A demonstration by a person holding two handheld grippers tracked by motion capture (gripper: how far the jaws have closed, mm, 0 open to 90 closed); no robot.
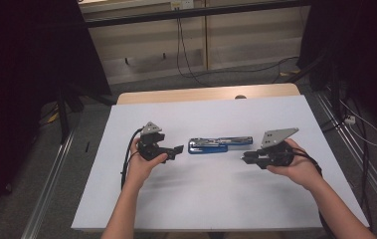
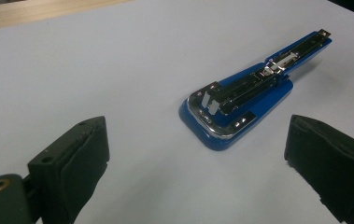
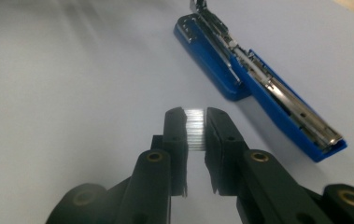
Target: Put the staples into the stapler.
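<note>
Silvery staple strip (image 3: 194,128) pinched in my right claw (image 3: 195,122) must drop level into the opened blue stapler (image 1: 219,145), left claw (image 1: 175,150) spread.

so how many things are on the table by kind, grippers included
blue stapler, opened out flat: 1
strip of staples, pinched in the right gripper: 1
grippers: 2, the left gripper open and holding nothing, the right shut on the strip
total: 4

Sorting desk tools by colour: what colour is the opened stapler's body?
Blue, with silvery metal inside; the stapler shows best in the left gripper view.
</note>
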